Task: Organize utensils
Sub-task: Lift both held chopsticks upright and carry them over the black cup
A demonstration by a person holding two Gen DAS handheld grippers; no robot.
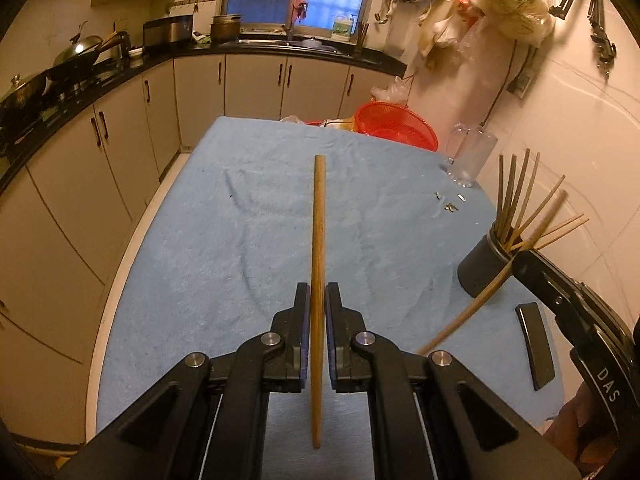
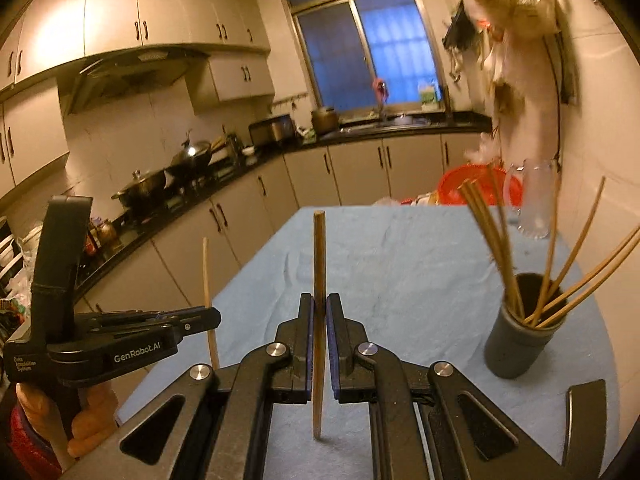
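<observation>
Two black grippers, each held by a person over a table spread with a blue cloth [image 1: 248, 216], are clamped tight on a single wooden chopstick. Left gripper [image 1: 318, 300] pinches its chopstick [image 1: 319, 240] near the middle, the stick standing between the pads and reaching out over the cloth. Right gripper [image 2: 319, 308] grips a second chopstick [image 2: 319, 256] the same way. On the cloth's right side stands a dark holder [image 2: 520, 340] with more chopsticks fanned out, beside a clear glass pitcher [image 1: 472, 152] and a red colander [image 1: 396, 124].
</observation>
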